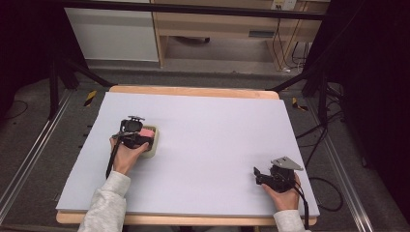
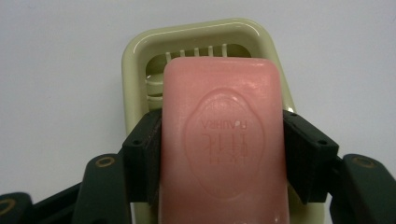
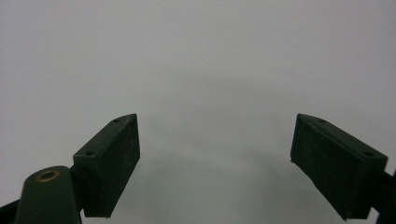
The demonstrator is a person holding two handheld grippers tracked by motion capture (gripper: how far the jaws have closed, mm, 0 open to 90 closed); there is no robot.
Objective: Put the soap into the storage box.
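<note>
Left tool [image 2: 222, 154] is clamped on the pink soap [image 2: 224, 144] over its dish [image 2: 135, 56] at nine o'clock, transfer unfinished, right tool [image 3: 217, 163] gaping empty.

This looks like a lab or recording studio set up for filming table work rather than a home. A wooden table [image 1: 193, 91] covered by a plain pale grey sheet [image 1: 212, 145] stands on grey carpeted floor [image 1: 29, 145], flanked by black tripod legs [image 1: 72, 72] and metal floor rails [image 1: 24, 159]. Black curtains [image 1: 377, 72] close off both sides. Loose black cables [image 1: 319, 140] trail across the floor, and light wooden office furniture [image 1: 217, 24] with a white panel [image 1: 111, 34] stands behind.
</note>
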